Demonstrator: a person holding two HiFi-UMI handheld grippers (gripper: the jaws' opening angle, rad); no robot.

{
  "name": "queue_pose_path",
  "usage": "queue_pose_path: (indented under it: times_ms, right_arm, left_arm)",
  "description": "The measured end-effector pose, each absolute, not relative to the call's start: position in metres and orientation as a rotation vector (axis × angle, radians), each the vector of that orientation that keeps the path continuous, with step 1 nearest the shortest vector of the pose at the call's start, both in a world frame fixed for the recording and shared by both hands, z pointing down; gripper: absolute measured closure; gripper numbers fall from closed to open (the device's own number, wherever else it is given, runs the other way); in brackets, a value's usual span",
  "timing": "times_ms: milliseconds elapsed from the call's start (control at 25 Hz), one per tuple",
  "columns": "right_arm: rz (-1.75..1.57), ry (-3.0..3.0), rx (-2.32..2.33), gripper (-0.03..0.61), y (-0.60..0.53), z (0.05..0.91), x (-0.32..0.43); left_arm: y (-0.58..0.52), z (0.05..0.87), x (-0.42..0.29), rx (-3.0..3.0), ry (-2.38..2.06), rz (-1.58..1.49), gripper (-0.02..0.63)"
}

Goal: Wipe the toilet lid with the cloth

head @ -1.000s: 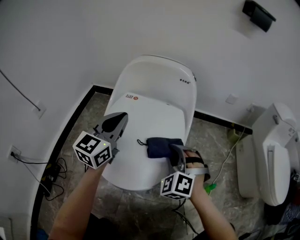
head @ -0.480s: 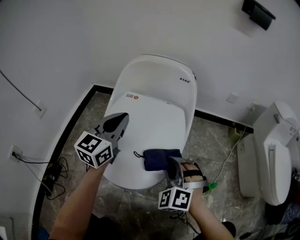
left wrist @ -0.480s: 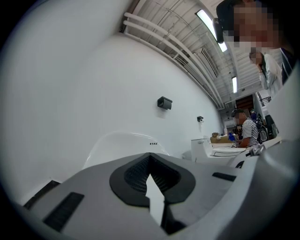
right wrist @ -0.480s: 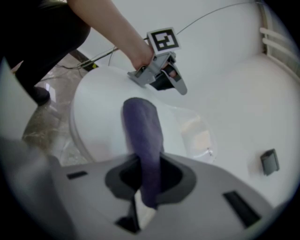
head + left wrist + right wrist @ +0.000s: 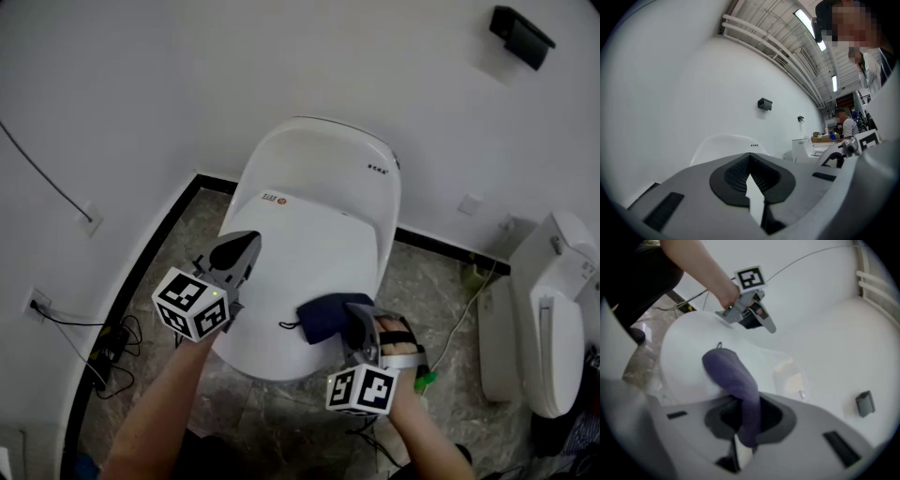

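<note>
The right gripper (image 5: 356,322) holds the dark blue cloth (image 5: 324,315) on the toilet lid (image 5: 309,220).
Its jaws are pinched tight on one end of the cloth. The cloth lies near the front edge of the white lid, at about 5 o'clock. The left gripper (image 5: 246,246) is over the lid's side at about 8 o'clock. Its jaw tips are pressed together, with nothing in them.

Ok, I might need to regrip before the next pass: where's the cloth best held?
Take the cloth by its bunched near end, coming from the front right of the toilet lid, as the right gripper does. That end is gathered thick enough for shut jaws, and the rest lies spread on the lid for wiping.
</note>
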State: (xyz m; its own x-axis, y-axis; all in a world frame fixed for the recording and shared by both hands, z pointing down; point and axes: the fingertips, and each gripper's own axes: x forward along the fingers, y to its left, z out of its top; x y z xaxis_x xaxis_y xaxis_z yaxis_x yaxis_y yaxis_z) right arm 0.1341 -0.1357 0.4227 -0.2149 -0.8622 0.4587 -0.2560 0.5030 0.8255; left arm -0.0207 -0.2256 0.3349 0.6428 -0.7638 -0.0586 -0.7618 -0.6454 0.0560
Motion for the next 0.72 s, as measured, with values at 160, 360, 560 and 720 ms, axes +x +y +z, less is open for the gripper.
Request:
queue_pose_path:
  times_ms: [160,360,560,720]
  right_arm:
    - [-0.796,-1.682,0.990,0.512,-0.202,0.393,0.137]
    - [-0.756,-1.605,1.001,0.512,-0.301,0.385,0.144]
    - [-0.640,-1.552,0.994,0.512,-0.363,0.406,0.157]
    - [-0.588,-1.523,0.972,0.512,-0.385,0.424,0.160]
  left_arm:
    - [-0.227,0.325,-0.024,2.819,-1.316,-0.158,0.601]
    - [-0.227,0.318,-0.031,2.811,-1.317,-0.177,0.601]
    - [-0.226,0.312,-0.042,2.804,-1.333,-0.178,0.601]
    - [-0.226,0.313,-0.048,2.806,-1.338,-0.157,0.601]
